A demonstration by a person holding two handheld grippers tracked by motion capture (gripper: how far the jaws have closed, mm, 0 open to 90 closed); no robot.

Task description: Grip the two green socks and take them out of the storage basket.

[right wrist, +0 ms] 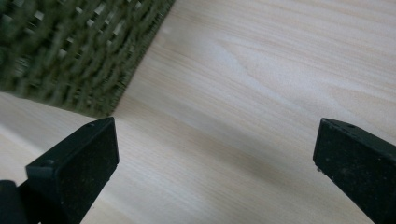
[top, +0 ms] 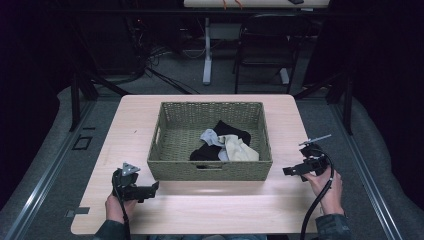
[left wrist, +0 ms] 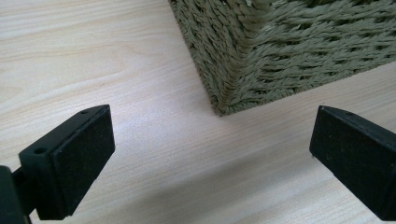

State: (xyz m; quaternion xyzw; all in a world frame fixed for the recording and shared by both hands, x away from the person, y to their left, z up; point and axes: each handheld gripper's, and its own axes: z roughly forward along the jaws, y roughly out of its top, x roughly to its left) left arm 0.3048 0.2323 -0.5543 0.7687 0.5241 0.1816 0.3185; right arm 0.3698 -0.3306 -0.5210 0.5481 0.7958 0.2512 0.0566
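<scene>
I judge the work has barely started: the clothes [top: 223, 145] all lie bunched in the near right part of the woven basket [top: 172, 169], which sits mid-table, and neither of my tools has anything in it. My left gripper [top: 150, 189] hovers low by the basket's near left corner, jaws spread wide with only bare table [left wrist: 116, 70] between them; in its own view that corner of the basket [left wrist: 261, 56] stands just beyond the jaws. My right gripper [top: 289, 170] hangs off the basket's near right corner, jaws likewise spread and empty. Reaching in and taking hold of a piece is still all to do. How many garments there are I cannot tell: black, grey and cream cloth overlap, and the near wall hides their lower edges. The right gripper view is blurred over the weave [right wrist: 70, 46].
</scene>
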